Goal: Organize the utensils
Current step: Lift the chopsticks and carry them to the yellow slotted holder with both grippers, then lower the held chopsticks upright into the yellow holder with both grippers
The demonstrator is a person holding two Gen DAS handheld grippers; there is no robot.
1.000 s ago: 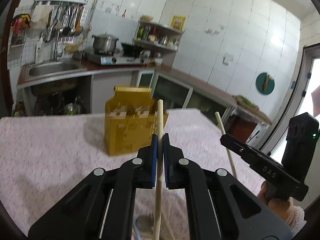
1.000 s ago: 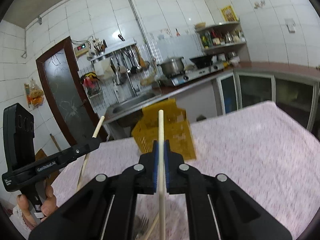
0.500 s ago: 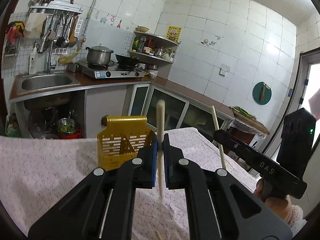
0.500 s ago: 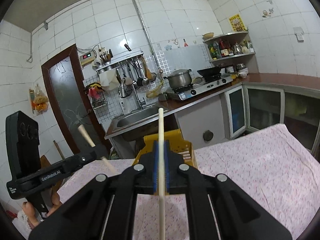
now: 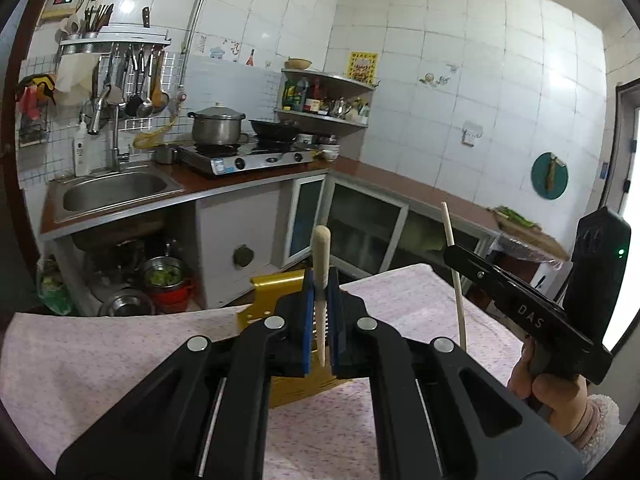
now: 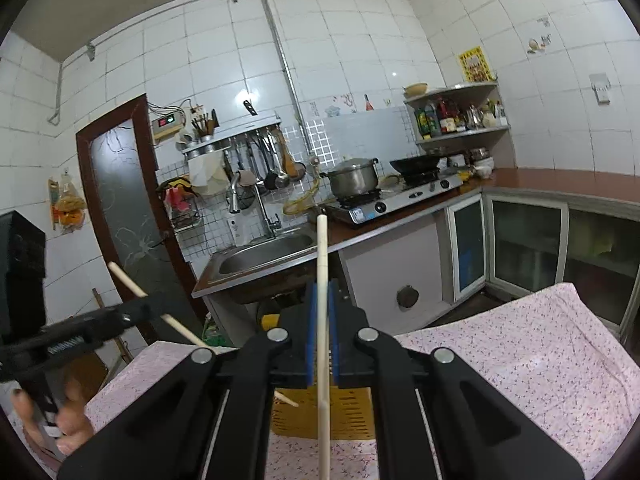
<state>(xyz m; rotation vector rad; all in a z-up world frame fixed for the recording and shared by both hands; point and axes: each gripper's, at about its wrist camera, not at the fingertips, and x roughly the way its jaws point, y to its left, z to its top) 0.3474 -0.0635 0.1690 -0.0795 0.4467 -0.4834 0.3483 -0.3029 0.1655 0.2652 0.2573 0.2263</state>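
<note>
Chopsticks (image 5: 321,276) (image 6: 322,320) are gripped, one in each closed claw (image 5: 320,312) (image 6: 322,328), above the yellow holder (image 6: 320,416) on the table (image 6: 520,360); each should be lowered tip-first, upright, into one compartment before release.

A pale wooden chopstick (image 5: 321,264) is clamped between the blue pads of the black left gripper (image 5: 320,300). A second pale chopstick (image 6: 322,280) is held by the black, blue-padded right gripper (image 6: 322,304). The perforated holder (image 6: 320,416) is coloured mustard yellow. The table (image 6: 520,360) is covered in pink cloth speckled with small dark flecks.
</note>
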